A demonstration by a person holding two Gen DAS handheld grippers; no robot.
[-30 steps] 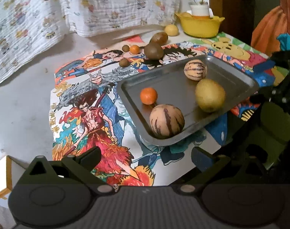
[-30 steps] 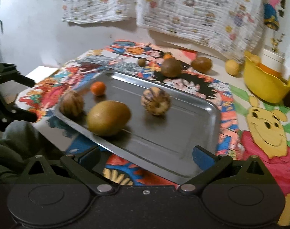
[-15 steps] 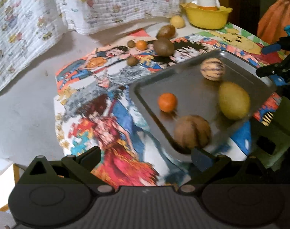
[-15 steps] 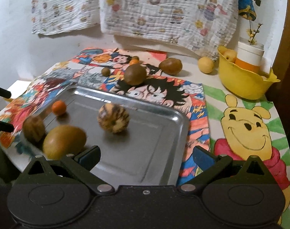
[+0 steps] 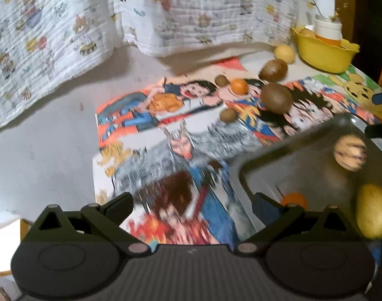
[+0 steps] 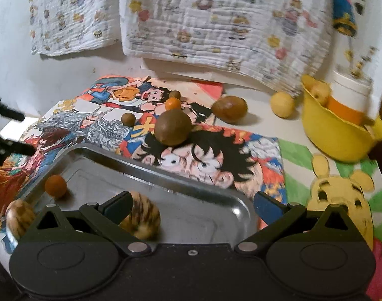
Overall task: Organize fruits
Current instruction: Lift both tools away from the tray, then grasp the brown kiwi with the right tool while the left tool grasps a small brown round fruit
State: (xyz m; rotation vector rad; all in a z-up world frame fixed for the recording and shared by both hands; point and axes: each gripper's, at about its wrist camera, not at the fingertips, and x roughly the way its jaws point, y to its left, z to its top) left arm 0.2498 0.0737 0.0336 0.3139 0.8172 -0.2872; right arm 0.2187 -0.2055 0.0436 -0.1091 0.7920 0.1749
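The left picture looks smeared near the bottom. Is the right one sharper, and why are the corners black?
Left wrist view: motion blur smears the cloth and tray; far fruits stay clearer. Right wrist view: sharper overall, with glare on the tray corner and a blurred striped fruit. Both: a fisheye lens bends the edges and leaves black corners.

Silver tray (image 6: 180, 175), striped tan melon (image 6: 140, 219), yellow bowl (image 6: 336, 135).

Hanging printed cloths (image 6: 223, 17), cartoon mat (image 6: 206, 160)
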